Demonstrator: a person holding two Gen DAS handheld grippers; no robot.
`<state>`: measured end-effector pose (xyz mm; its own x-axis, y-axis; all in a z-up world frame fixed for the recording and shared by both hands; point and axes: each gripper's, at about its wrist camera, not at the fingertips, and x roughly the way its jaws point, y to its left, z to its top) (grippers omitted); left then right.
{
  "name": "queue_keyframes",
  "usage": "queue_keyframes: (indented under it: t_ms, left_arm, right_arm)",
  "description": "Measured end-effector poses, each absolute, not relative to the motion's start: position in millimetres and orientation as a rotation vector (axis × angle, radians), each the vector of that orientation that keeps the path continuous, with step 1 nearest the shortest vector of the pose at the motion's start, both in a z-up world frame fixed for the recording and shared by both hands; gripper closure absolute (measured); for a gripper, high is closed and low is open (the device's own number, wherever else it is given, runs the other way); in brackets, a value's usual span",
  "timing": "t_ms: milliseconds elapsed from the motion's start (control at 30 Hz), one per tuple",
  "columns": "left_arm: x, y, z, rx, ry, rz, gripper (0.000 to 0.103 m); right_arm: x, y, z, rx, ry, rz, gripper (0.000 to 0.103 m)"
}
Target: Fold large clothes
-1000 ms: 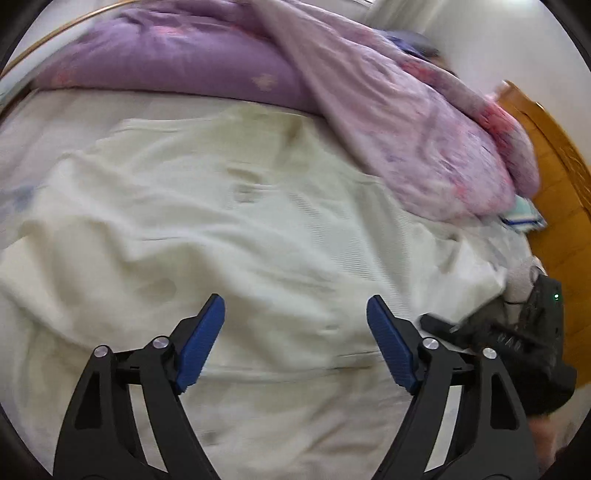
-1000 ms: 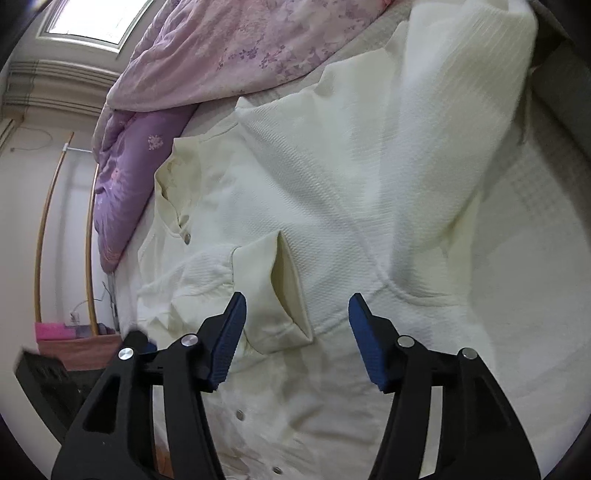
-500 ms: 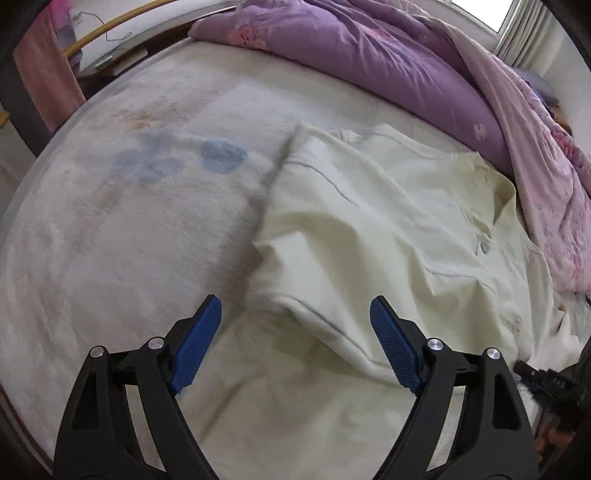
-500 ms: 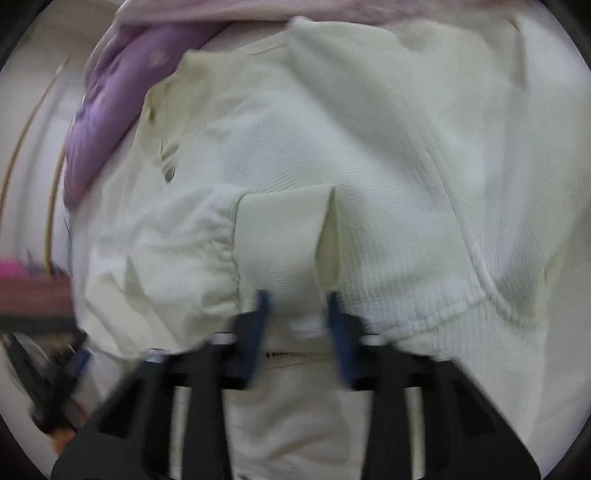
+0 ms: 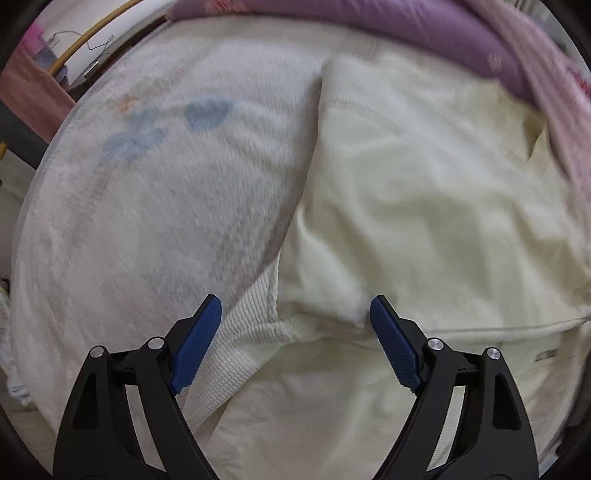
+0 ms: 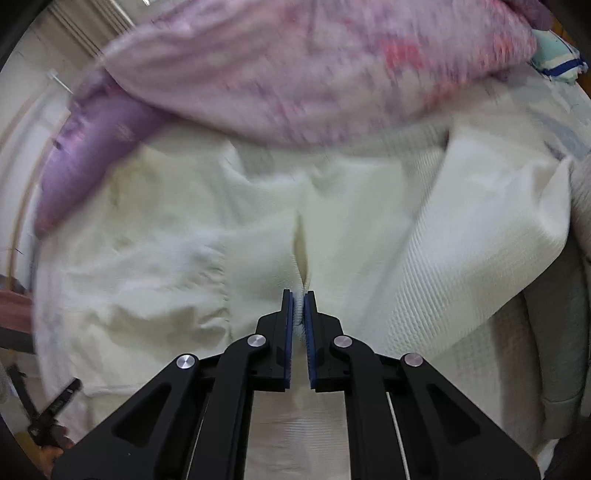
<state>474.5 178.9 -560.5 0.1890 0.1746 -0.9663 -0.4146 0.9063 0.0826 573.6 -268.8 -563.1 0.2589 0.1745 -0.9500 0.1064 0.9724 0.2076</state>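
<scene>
Jacket (image 5: 424, 206), cream-coloured, is lying across the bed (image 5: 155, 192), reaching up to the purple quilt (image 5: 424, 33) at the far edge. In the left wrist view, the left tongs (image 5: 295, 347) are hovering spread wide over its ribbed cuff (image 5: 236, 354). In the right wrist view, the right tongs (image 6: 298, 314) are pinching a fold of the jacket (image 6: 461, 236), below the pink quilt (image 6: 314, 70).
</scene>
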Motion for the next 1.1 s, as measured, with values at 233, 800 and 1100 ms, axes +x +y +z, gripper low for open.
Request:
queue_keyframes:
  t_ms: [233, 800, 1100]
  left_arm:
    - [470.5, 166.6, -542.8, -0.180, 1.265, 0.419, 0.020]
    - [522.3, -44.8, -508.2, -0.088, 1.169, -0.005, 0.020]
    - [536.2, -109.2, -515.1, -0.022, 1.201, -0.139, 0.020]
  right_arm:
    - [563.6, -281.8, -599.2, 0.225, 1.377, 0.006, 0.102]
    - [534.0, -431.6, -508.4, 0.583, 1.133, -0.201, 0.043]
    - [564.5, -423.2, -536.1, 0.560, 1.190, -0.483, 0.038]
